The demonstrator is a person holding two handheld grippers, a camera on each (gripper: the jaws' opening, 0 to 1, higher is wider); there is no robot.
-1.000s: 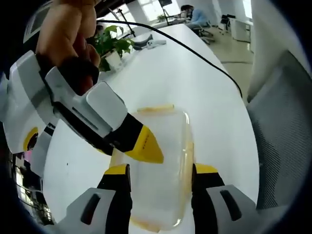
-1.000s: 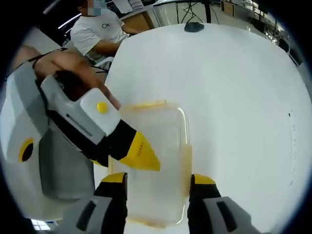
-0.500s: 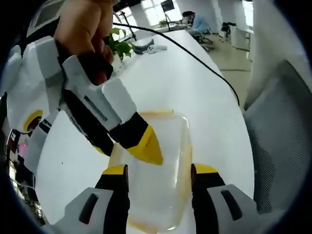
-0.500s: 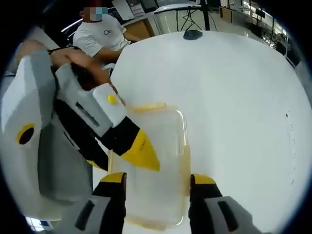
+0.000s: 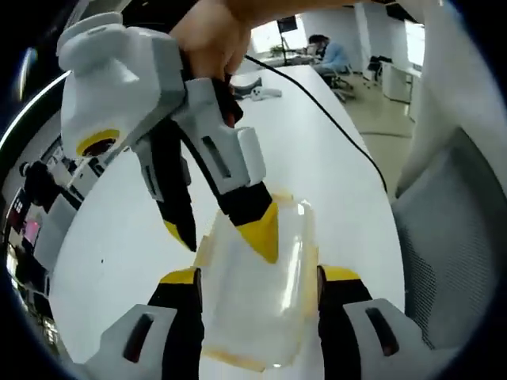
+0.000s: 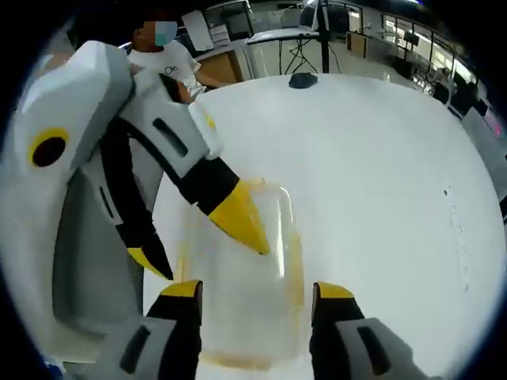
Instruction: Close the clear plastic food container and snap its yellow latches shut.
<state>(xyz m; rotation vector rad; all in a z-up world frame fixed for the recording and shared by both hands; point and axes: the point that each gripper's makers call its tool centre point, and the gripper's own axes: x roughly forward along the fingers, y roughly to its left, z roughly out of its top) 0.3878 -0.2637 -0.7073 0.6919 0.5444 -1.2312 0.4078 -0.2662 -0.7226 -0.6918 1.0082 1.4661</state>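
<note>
Container [image 5: 261, 293] sits on table [image 5: 142, 229] betw my left tool [image 5: 257, 289] jaws, spread & empty, bracing it. Right tool [image 5: 226, 233], jaws apart too, tips on lid, prob pressing it closed before latches.

A long white tabletop [image 5: 317, 134] carries the clear plastic food container [image 5: 261, 301] near its near edge. A black cable [image 5: 333, 111] crosses it, and a dark object [image 6: 303, 79] lies near the far edge.
</note>
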